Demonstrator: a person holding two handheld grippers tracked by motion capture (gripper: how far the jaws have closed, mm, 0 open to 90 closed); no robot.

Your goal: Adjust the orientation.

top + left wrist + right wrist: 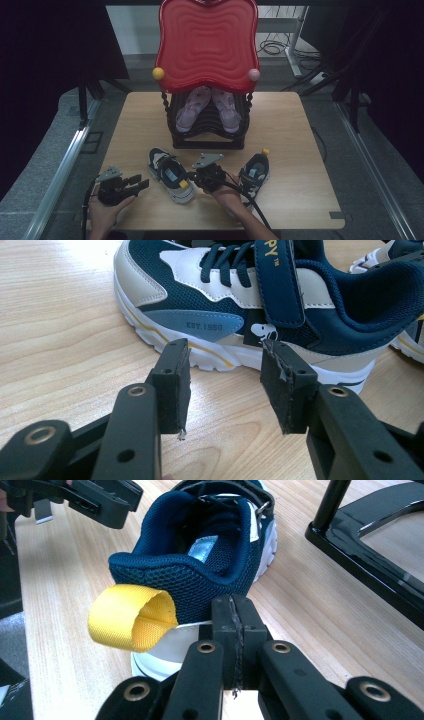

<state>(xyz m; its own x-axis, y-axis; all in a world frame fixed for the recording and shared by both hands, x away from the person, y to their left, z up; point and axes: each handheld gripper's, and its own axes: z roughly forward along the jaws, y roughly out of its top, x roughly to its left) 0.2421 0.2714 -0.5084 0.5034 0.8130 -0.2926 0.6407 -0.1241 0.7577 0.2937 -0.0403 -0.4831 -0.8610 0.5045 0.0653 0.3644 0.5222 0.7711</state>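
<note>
The right gripper (pixel 234 625) has its two black jaws pressed flat together with nothing between them, and their tips rest against the heel of the navy-and-white mesh child's trainer (pixel 171 175), just beside its yellow fabric pull loop (pixel 131 616). That shoe lies on the pale wooden table (pixel 290 125), toe pointing away toward the black wire shoe rack (pixel 207 125), and the left gripper (pixel 225 372) waits at its flank with the jaws standing apart, empty, their foam pads just short of the white sole. To my eye the work in hand is getting this trainer up and onto the rack, and it would go best if the left gripper slid forward and closed across the sole and side wall rather than the soft mesh (which would only buckle), while the right one opened and took the heel collar or the loop. The matching second trainer (pixel 254 175) sits near the person's right hand (pixel 227 196), and a pair of pink shoes (pixel 210 107) already fills the rack under the glossy red wavy plastic tray (pixel 207 45) on top, so any lift wants to stay low and clear of that rim.
</note>
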